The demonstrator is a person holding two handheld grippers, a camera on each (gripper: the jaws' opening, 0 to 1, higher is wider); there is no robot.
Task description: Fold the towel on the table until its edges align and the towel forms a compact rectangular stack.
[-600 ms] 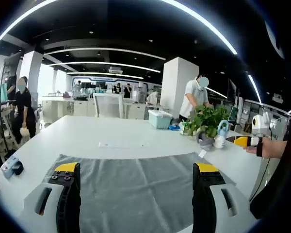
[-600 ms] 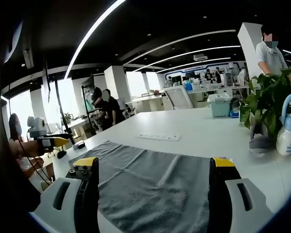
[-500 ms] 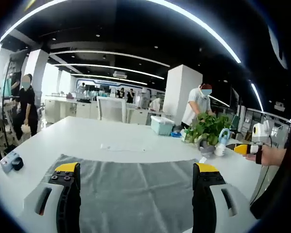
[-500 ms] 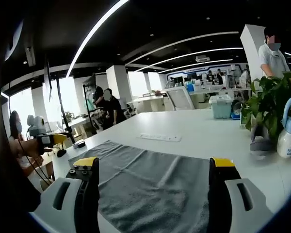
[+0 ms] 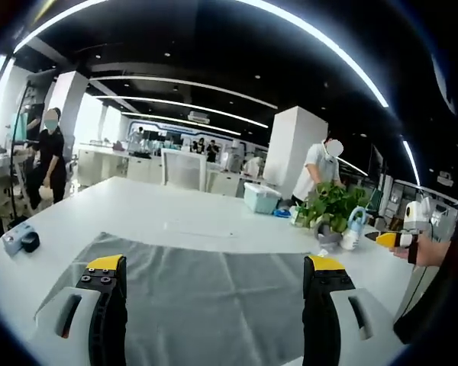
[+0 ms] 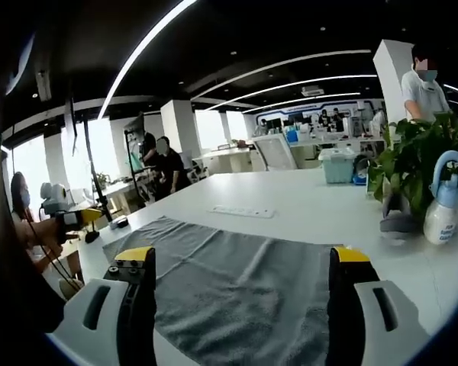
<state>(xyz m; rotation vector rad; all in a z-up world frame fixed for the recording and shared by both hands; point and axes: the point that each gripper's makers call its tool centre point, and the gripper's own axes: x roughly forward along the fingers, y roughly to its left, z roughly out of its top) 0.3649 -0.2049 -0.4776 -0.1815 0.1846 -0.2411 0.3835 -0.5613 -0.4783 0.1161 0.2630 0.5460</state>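
- Towel, grey terry rectangle (image 5: 214, 293), lies flat and unfolded on the long white table (image 5: 145, 210); no fold made yet, so the task looks to be at its start.
- Left gripper (image 5: 214, 305): black jaws with yellow tips spread wide, empty, hovering over the towel's near edge, cloth visible between them.
- Right gripper (image 6: 244, 297): same state, jaws apart, nothing held, above the near edge at the other end of the towel (image 6: 237, 282).
- Step in hand, my read: lower both onto the near corners, pinch one layer only, lift evenly, carry to the far edge so edges line up.
- Green potted plant (image 6: 416, 164) and spray bottle (image 6: 441, 202) sit near the towel's right end; keep the swing clear.
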